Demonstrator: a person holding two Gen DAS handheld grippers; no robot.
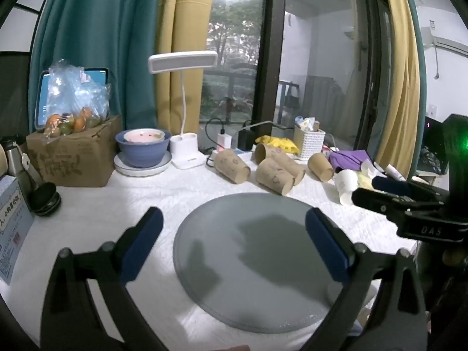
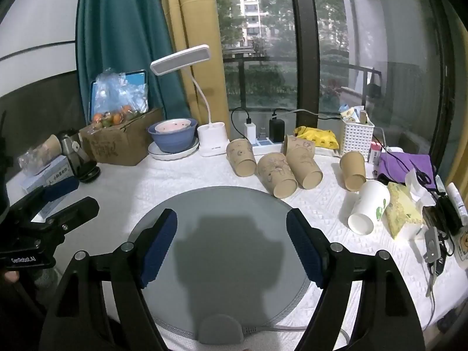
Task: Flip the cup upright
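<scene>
Several brown paper cups lie on their sides on the white tablecloth, among them a left one (image 2: 242,155), a middle one (image 2: 276,175) and a right one (image 2: 353,169); they also show in the left wrist view (image 1: 232,166). A white paper cup (image 2: 369,206) lies on its side further right. A round grey pad (image 2: 222,251) lies in front of them. My right gripper (image 2: 231,245) is open and empty above the pad. My left gripper (image 1: 234,242) is open and empty above the pad (image 1: 257,263) too. Each gripper shows at the edge of the other's view.
A blue bowl (image 2: 172,137) on a white plate, a white desk lamp (image 2: 212,143), a cardboard box (image 2: 122,143) with bagged fruit, a power strip with chargers, a white basket (image 2: 357,137), a tissue pack (image 2: 402,207) and cables crowd the back and right side.
</scene>
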